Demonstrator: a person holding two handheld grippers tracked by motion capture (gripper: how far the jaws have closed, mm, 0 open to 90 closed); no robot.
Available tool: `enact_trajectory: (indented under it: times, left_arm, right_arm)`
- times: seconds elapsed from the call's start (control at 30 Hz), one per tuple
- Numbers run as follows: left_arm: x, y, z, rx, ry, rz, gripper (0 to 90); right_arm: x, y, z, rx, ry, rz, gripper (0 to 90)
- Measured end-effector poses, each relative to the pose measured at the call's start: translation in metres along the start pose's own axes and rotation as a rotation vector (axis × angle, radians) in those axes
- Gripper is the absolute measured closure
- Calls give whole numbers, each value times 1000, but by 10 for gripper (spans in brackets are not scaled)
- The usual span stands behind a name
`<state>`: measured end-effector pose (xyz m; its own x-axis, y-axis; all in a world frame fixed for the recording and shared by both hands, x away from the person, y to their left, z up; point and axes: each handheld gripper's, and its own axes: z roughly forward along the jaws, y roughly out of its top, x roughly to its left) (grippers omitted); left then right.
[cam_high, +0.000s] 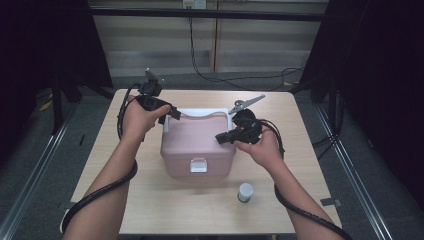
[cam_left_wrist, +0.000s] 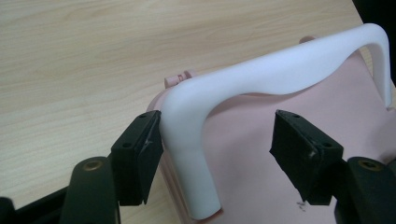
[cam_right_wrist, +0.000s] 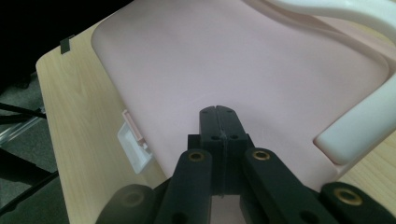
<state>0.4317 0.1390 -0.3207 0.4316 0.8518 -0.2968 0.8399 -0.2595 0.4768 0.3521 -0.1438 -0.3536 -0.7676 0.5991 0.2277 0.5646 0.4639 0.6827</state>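
Left tool (cam_left_wrist: 217, 154): we see its jaws spread wide around the left end of the white handle (cam_left_wrist: 280, 70); one pad (cam_left_wrist: 140, 154) touches the outer side of the handle's bend, the other stands clear over the lid.

Right tool (cam_right_wrist: 219, 140): we see its jaws pressed together with nothing between them, poised over the right part of the lid; we cannot tell whether the tips touch it.

Box (cam_high: 197, 145): a pink box with a closed lid and a white latch (cam_high: 198, 165) on the side facing us; it sits right below both tools, between the two hands.

Key relation: the handle starts inside the left tool's open jaws and runs away from it, toward the right tool's side. We judge the left tool is the nearer one for a grip on the handle; closing there would catch the upright end near the bend.

Small jar (cam_high: 245, 192): white-capped, on the tabletop behind the right tool, toward the person, and apart from the box.

Surface: a pale wood-grain tabletop (cam_high: 150, 210), otherwise bare.

Room: dark curtains at the sides, a grey floor, and cables along the far wall.
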Motion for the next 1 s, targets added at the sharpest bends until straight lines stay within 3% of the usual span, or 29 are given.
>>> enact_trajectory:
  times: [0.53,1.0]
  left_arm:
    - [-3,-2,-8,0,3,7,342]
    - [-4,-2,-11,-2,0,16,344]
  right_arm:
    - [5,4,0,31,-37,-6,900]
    - [6,4,0,33,-42,2,900]
